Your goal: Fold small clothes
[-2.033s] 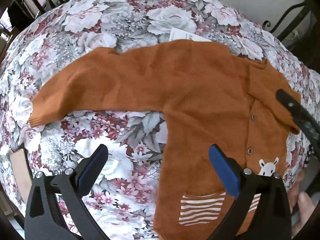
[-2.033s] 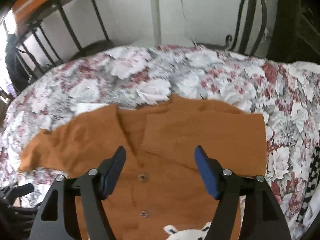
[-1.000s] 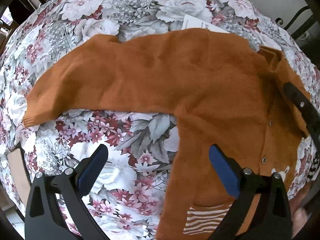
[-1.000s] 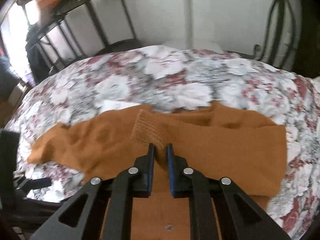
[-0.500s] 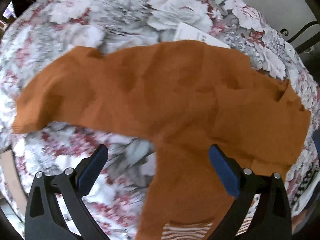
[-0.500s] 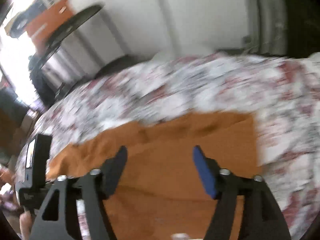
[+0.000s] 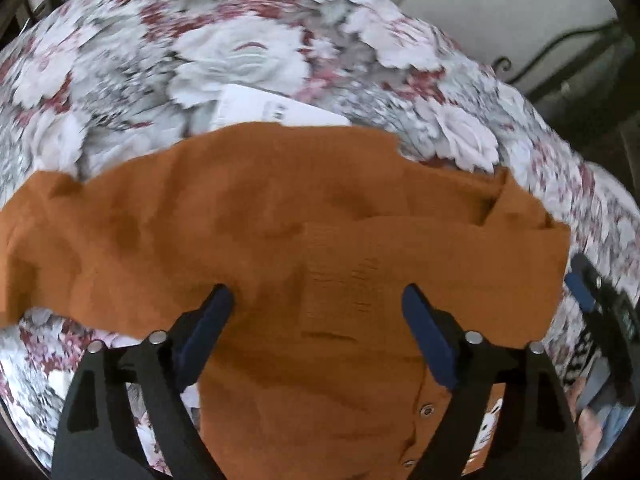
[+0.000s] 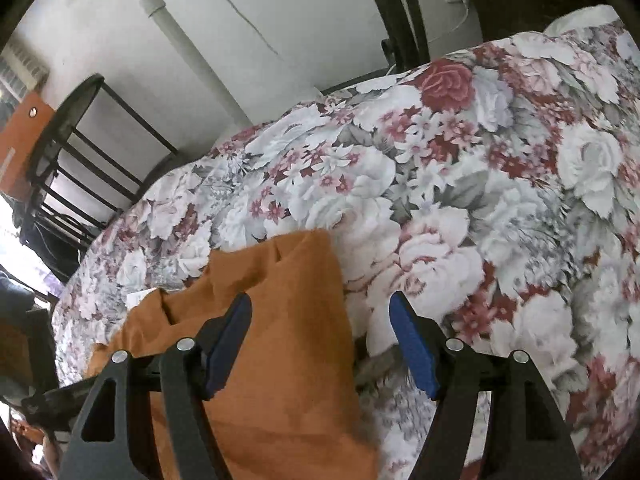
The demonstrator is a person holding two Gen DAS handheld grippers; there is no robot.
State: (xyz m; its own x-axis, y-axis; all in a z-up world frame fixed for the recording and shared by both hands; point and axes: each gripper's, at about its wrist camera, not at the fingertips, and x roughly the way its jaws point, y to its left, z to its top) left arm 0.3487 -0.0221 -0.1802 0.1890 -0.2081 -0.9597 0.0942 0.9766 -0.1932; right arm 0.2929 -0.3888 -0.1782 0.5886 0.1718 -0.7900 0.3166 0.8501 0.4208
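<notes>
The orange knit cardigan lay on the floral bedspread, 1 sleeve folded across its chest. Soft, light and limp, it was best pinched at the outstretched left sleeve's cuff. Left tongs, just closing somewhat, and right tongs gaped, empty.

Soft daylight fills both fisheye views, brightest at nine o'clock of the right wrist view, where a window blows out white. Motion blur smears the floral bedspread in the left view. Edges curve and darken.
</notes>
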